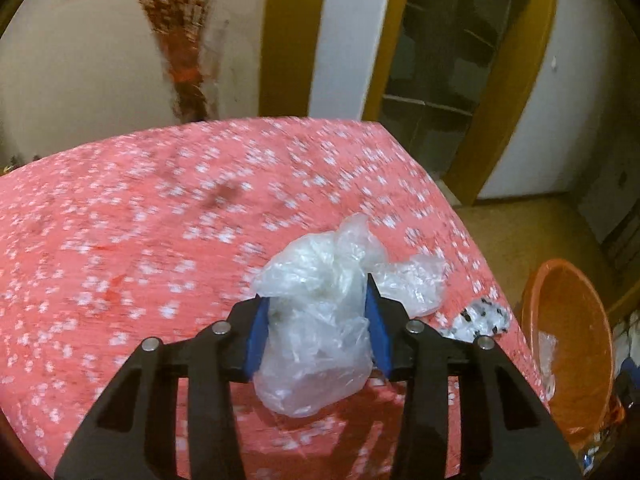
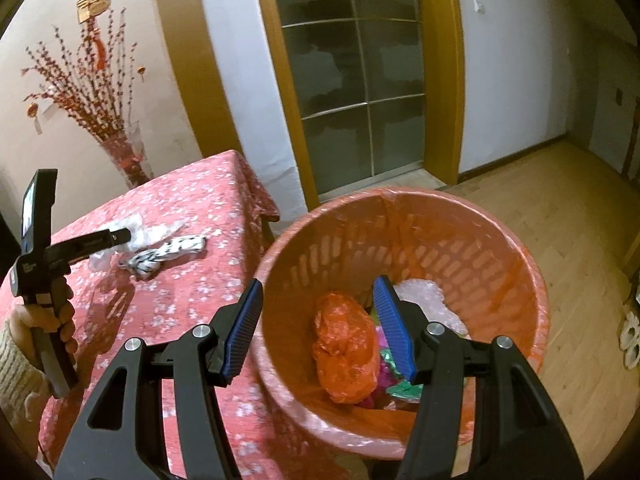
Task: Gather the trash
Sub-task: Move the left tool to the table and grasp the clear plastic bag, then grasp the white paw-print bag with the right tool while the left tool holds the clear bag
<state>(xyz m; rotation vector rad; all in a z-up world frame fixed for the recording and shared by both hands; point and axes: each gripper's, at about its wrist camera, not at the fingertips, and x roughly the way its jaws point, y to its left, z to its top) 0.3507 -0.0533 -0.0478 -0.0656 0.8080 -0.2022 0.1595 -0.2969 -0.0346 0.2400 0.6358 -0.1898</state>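
1. The left gripper [image 1: 316,312] is matt black plastic with ribbed blue pads, clamped on a crinkled, glossy clear plastic bag [image 1: 316,320].
2. The tablecloth [image 1: 120,220] looks like matt pink printed cloth.
3. At three o'clock of the table, the bin [image 2: 400,240] is slotted orange plastic under a thin shiny liner.
4. The floor [image 2: 560,220] is smooth wood.
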